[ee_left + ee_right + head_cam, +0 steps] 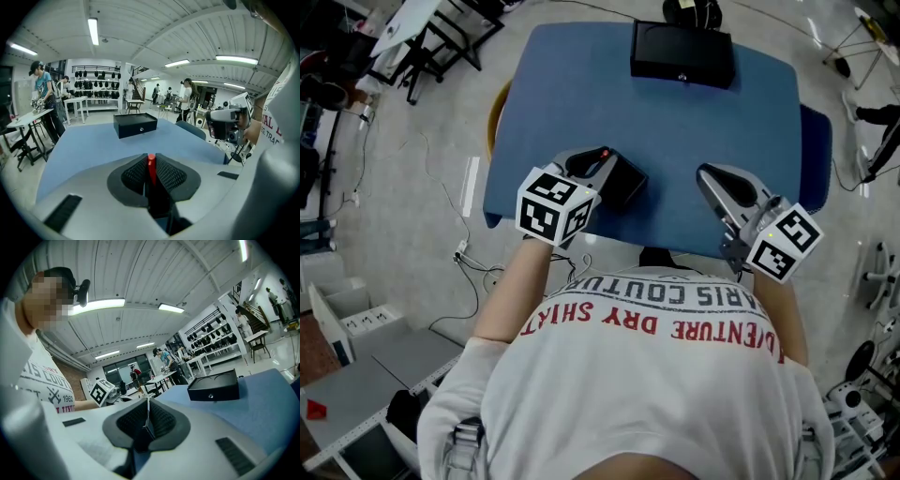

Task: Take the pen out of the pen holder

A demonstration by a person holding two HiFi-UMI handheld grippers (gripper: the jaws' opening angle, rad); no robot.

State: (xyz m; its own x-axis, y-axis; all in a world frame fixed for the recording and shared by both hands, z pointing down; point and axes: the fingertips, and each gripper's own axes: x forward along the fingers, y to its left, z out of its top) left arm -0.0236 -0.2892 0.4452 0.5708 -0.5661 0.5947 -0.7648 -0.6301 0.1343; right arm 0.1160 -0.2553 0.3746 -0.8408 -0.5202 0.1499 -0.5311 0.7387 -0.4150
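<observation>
Left gripper view shows the left tongs (151, 161) closed narrow on the pen (151, 168). The ribbed pads press it from both sides, and its red end stands just above the pad tips. Below the pads the shaft runs down into something dark that cannot be made out there. In the head view the holder (626, 185), a black block, sits right under the tips of these tongs and a little to their right, touching or nearly so. Whether the pen's lower end is still inside it cannot be told.

The right tongs (712, 178) hang well to the right of the left ones, over bare blue table (675, 122). Their jaws are together with nothing between them.

The step in hand looks like the grasp, and the pull-out is not yet done. The next move probably calls for a lift along the pen's own line until its end clears the holder. The squeeze should stay firm, as the grip sits near the pen's top. The holder is light-looking and unheld, so it may ride up with the pen, and the idle right tongs could steady it.

A black box (682, 52) lies well beyond both tongs and shows no readable label. The person's shirt (647, 375) reads "DRY SHIRT" in red with "…ENTURE" beside it, and "COUTURE" in grey. The right gripper view adds "1962".
</observation>
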